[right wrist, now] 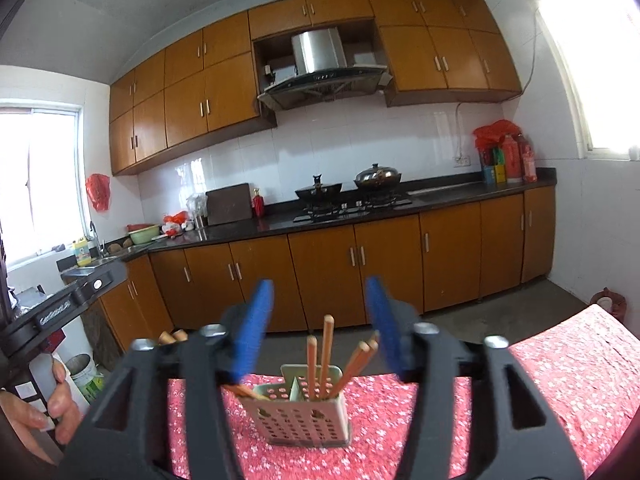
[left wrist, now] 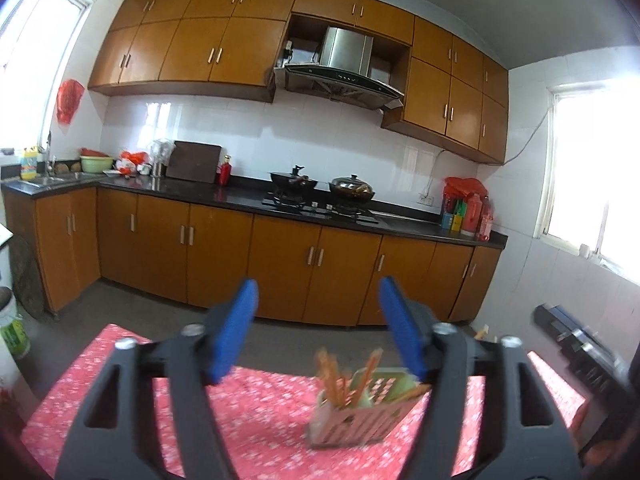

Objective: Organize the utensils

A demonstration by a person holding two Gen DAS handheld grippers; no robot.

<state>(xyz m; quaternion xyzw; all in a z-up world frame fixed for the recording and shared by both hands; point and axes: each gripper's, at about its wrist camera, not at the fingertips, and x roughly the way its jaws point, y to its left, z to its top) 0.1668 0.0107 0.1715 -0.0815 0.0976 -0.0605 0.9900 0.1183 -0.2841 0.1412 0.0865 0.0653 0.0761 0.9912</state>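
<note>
A pale perforated utensil holder [right wrist: 306, 416] stands on the table with the red flowered cloth [right wrist: 560, 380]. Several wooden chopsticks [right wrist: 327, 354] stand in it, some leaning right, some lying over its left rim. My right gripper [right wrist: 320, 320] is open and empty, raised above and just behind the holder. In the left wrist view the holder [left wrist: 356, 412] is blurred and sits low between the fingers, toward the right one. My left gripper [left wrist: 318, 320] is open and empty above the cloth [left wrist: 120, 380]. The other gripper's body shows at the left edge of the right view [right wrist: 68, 304].
Beyond the table's far edge is grey floor, then a run of brown cabinets under a dark counter [right wrist: 400, 208] with a hob and two pans [right wrist: 376, 178]. A white bucket [right wrist: 86, 374] stands on the floor to the left.
</note>
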